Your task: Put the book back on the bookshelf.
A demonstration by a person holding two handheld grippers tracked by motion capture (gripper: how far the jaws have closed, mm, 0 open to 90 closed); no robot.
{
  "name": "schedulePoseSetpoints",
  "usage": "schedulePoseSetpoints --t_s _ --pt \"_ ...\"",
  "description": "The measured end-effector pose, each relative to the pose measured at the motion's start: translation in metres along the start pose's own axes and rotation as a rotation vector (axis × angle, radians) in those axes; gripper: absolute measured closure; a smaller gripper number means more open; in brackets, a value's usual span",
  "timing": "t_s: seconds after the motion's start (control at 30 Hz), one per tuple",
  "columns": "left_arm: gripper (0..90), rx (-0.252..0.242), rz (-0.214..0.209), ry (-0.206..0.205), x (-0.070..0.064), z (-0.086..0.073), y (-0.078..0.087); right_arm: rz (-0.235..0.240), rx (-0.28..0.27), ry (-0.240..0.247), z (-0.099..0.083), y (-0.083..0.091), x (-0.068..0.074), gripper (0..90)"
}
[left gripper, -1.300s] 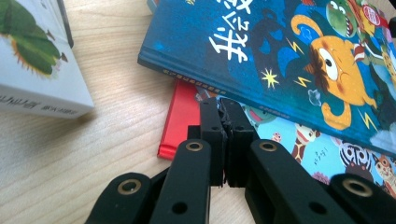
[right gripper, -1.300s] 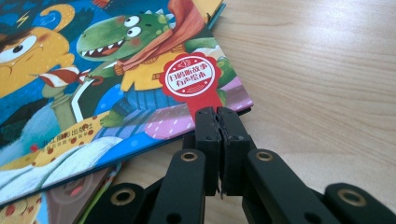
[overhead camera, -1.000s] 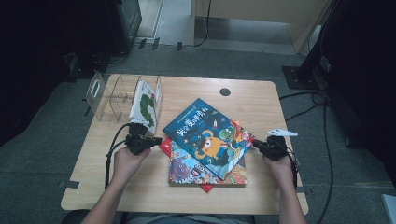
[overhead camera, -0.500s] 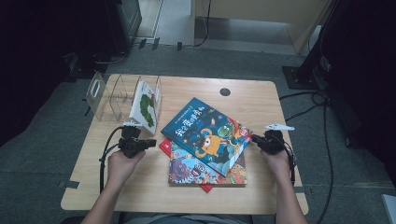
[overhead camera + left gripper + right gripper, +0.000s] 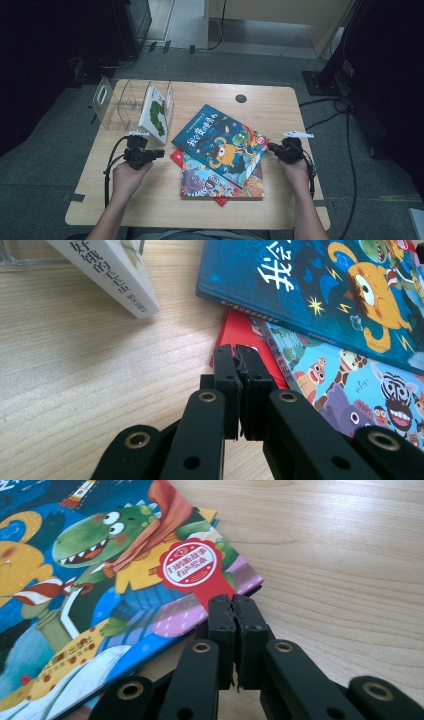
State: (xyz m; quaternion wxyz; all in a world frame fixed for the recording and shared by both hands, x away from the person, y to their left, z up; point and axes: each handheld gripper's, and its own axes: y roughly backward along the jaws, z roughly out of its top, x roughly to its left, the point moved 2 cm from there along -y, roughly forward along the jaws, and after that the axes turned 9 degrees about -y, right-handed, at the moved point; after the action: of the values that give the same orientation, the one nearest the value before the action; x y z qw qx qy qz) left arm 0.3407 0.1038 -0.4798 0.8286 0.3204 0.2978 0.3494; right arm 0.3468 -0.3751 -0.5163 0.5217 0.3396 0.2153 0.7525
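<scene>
Both grippers, left (image 5: pixel 159 152) and right (image 5: pixel 271 147), sit pressed together and empty beside the stacked books (image 5: pixel 220 150) on the surface (image 5: pixel 150 200); one book (image 5: pixel 154 114) leans in the rack (image 5: pixel 117 102), three apparently remain.

**Gripper rig appearance**

Both grippers all black. Left gripper (image 5: pixel 235 352) and right gripper (image 5: pixel 232 602): ribbed pads, linkage arms with brass-ringed pivot holes. High view: bare forearms, no sleeves, black cable (image 5: pixel 111 161), white plates on top.
</scene>
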Motion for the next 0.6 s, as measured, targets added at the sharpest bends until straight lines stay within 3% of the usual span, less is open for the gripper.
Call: schedulePoseSetpoints --t_s 0.27,0.6 --pt "89.3 0.005 -0.005 -0.015 0.0 0.007 -0.004 0.014 -0.002 0.006 -0.007 0.009 0.008 90.0" --pt "88.9 0.019 -0.038 -0.05 -0.007 0.021 -0.018 0.08 0.011 0.012 -0.022 0.019 0.028 90.0"
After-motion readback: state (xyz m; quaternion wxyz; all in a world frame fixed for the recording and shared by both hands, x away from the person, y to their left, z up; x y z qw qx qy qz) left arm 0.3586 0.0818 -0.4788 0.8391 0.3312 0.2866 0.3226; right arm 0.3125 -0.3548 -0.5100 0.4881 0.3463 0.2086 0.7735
